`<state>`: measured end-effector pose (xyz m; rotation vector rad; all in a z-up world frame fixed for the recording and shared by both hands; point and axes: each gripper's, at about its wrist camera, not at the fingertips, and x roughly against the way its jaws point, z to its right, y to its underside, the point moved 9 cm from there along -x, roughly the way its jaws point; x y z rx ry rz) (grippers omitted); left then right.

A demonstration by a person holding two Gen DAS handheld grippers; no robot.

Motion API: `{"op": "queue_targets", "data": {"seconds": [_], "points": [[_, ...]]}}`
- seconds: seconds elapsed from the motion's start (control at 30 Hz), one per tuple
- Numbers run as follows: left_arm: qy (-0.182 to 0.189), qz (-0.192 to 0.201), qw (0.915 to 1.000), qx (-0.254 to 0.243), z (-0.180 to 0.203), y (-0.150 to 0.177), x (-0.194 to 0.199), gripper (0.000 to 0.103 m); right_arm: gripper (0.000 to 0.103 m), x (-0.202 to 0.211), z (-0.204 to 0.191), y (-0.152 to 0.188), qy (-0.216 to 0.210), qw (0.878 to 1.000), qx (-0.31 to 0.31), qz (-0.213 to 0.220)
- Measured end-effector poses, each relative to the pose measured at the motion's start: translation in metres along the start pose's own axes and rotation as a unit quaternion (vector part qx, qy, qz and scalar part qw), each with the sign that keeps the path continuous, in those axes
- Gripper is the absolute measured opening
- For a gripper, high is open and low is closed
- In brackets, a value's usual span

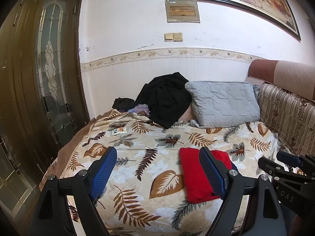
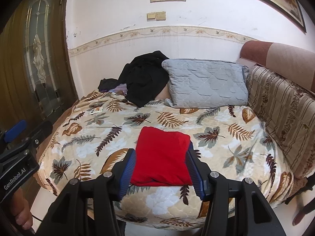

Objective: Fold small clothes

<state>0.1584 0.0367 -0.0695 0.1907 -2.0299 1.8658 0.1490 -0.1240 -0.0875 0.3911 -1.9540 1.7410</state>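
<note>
I have the red cloth [image 2: 162, 157] lying folded on the bed [image 2: 216, 196], near its front edge, and my right tool [image 2: 161, 169] straddles it, jaws half open, with a pad at each side edge. Whether the pads press on it I cannot tell; they look about flush with the fabric. To finish this fold well, I'd keep both pads level and come in evenly, so the layers stay stacked and don't skew. The right tool is tipped down toward the bed. My left tool [image 1: 157, 169] hangs wide open and empty over the blanket, just left of the cloth, angled down more gently.
</note>
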Motion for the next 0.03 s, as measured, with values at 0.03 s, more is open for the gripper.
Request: {"op": "queue_targets", "data": {"seconds": [0.03], "points": [[-0.001,-0.002,1.0,0.0,-0.0003,0.0001,-0.0032,0.086,0.057,-0.0022,-0.0007,-0.0005,-0.001,1.0,0.0,-0.001]]}}
